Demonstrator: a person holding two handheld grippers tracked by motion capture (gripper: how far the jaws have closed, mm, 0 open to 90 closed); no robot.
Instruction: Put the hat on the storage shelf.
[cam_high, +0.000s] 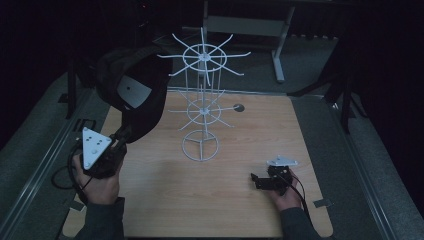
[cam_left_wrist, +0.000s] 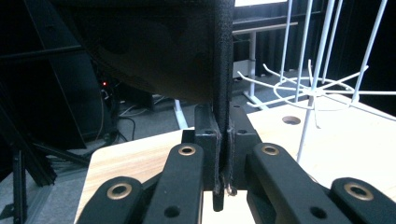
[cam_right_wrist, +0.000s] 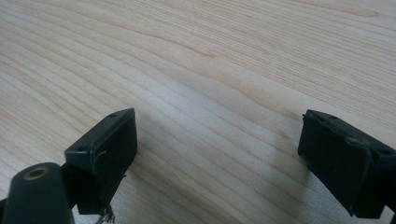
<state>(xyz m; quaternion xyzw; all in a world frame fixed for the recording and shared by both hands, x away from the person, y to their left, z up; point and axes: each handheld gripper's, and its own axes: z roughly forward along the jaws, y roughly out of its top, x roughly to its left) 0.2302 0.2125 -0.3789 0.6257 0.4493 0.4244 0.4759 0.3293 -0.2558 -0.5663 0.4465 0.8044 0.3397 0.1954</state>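
A black cap (cam_high: 132, 90) with a white label inside hangs in the air over the table's left side. My left gripper (cam_high: 122, 136) is shut on its lower edge. In the left gripper view the cap's stiff black edge (cam_left_wrist: 223, 70) runs down between the closed jaws of the left gripper (cam_left_wrist: 222, 140). A white wire rack (cam_high: 202, 107) with two tiers of radiating hooks stands at the table's middle, to the right of the cap, and the rack (cam_left_wrist: 313, 88) is apart from it. My right gripper (cam_high: 257, 180) rests low at the front right, and its jaws (cam_right_wrist: 219, 154) stand open over bare wood.
The light wooden table (cam_high: 250, 145) has a round hole (cam_high: 239, 107) behind the rack. Grey padded ledges border it on both sides. A desk frame (cam_high: 277, 50) stands in the dark beyond the far edge.
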